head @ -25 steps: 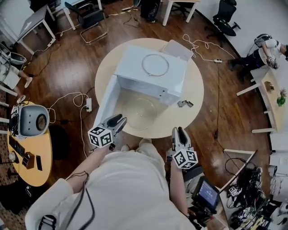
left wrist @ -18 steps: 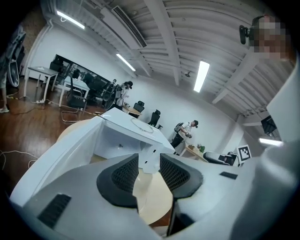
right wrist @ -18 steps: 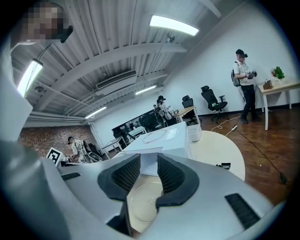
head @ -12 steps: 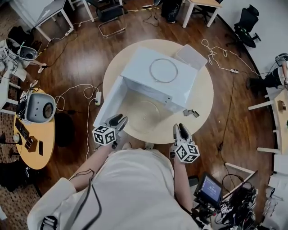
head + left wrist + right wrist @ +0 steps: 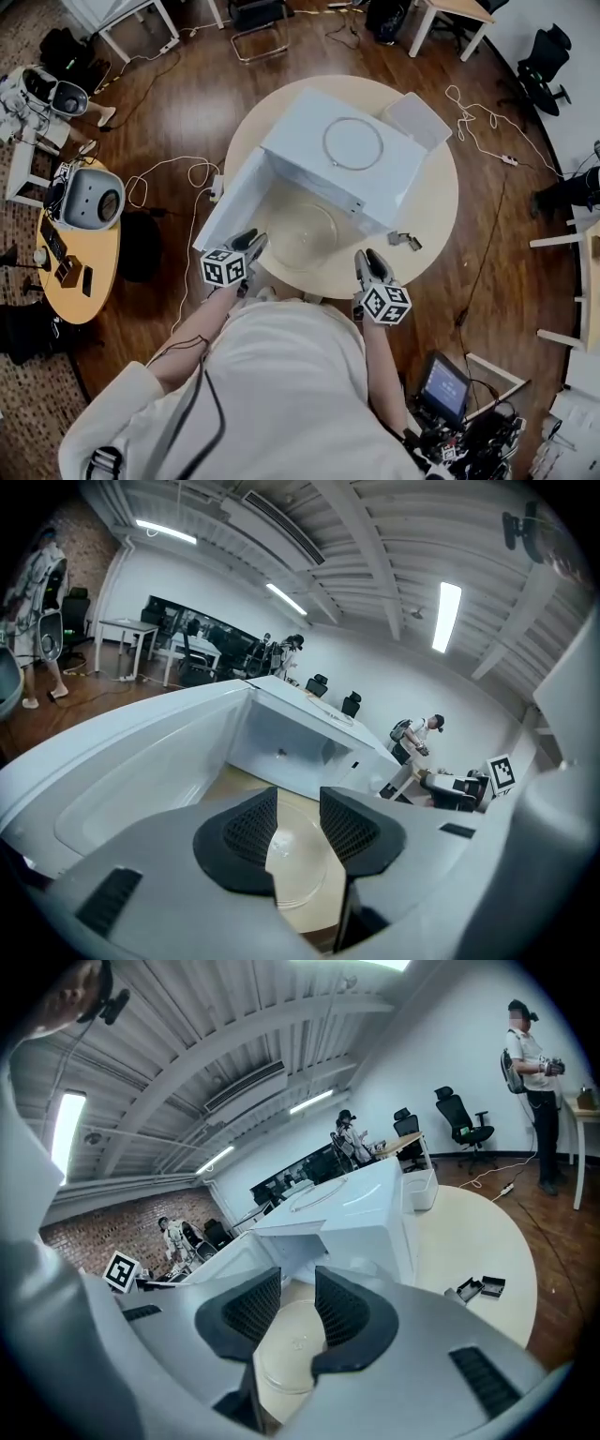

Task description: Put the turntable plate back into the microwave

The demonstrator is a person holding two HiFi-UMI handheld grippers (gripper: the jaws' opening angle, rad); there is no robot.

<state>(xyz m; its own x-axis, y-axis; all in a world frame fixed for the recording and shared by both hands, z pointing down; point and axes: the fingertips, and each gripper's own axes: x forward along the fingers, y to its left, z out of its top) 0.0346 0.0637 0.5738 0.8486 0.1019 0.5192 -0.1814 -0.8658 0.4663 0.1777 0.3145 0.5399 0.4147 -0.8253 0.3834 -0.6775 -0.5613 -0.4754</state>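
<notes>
The clear glass turntable plate (image 5: 300, 232) lies flat on the round beige table (image 5: 433, 202), just in front of the white microwave (image 5: 337, 159). The microwave's door (image 5: 234, 202) stands open to the left and its cavity (image 5: 281, 747) holds nothing. My left gripper (image 5: 249, 241) hovers at the plate's near left edge, open, with nothing between its fingers. My right gripper (image 5: 371, 257) hovers at the plate's near right edge, also open and holding nothing. In the left gripper view the plate (image 5: 298, 869) shows between the jaws, and the right gripper view shows the plate (image 5: 286, 1349) the same way.
A thin ring (image 5: 352, 142) lies on top of the microwave. A white lidded box (image 5: 415, 119) stands behind it. Small dark parts (image 5: 405, 240) lie on the table to the right of the plate. Cables run over the wooden floor around the table.
Both grippers have sunk and come in closer to the table's near edge and the plate. Their jaws stand as wide as before. The plate has not moved.
</notes>
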